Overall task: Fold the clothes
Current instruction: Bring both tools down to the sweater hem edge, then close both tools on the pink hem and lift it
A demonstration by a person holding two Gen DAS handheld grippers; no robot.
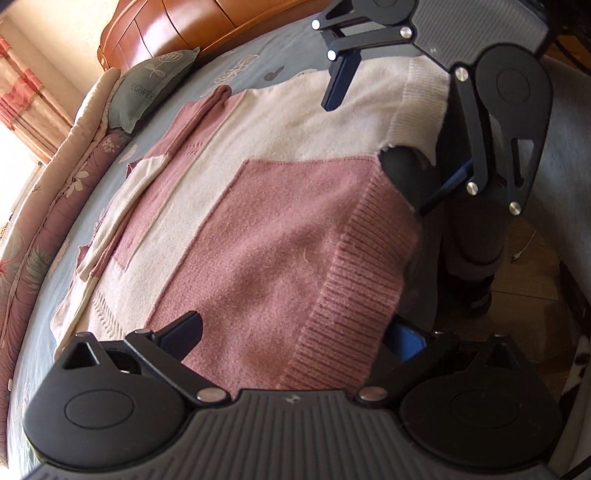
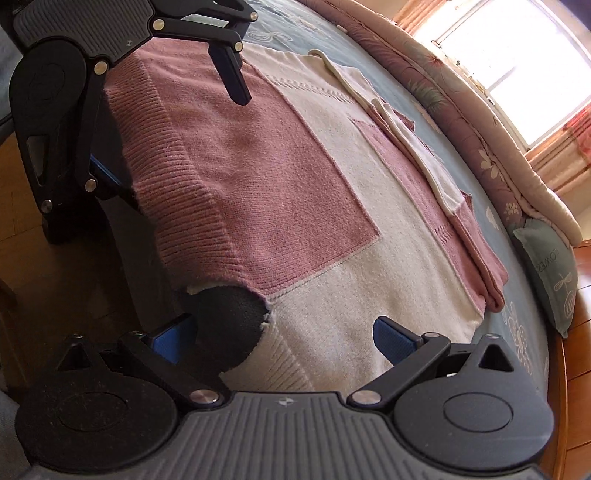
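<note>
A pink and cream knitted sweater [image 1: 266, 206] [image 2: 303, 192] lies flat on the blue bed sheet [image 1: 258, 70], with its sleeves folded in along the far side. Its ribbed hem [image 1: 354, 280] [image 2: 177, 177] hangs over the near bed edge. My left gripper [image 1: 295, 338] [image 2: 171, 129] stands open around the pink part of the hem, one finger above the cloth and one below. My right gripper [image 2: 284, 339] [image 1: 391, 138] stands open around the cream part of the hem [image 2: 280, 365]. A dark-clothed knee [image 2: 225, 314] shows under the hem between them.
A green pillow [image 1: 147, 88] [image 2: 550, 269] lies by the wooden headboard [image 1: 221, 22]. A rolled floral quilt [image 1: 55, 206] [image 2: 480, 122] runs along the far side of the bed. A bright window [image 2: 509, 40] is behind it. Wooden floor [image 1: 535, 251] lies below the near edge.
</note>
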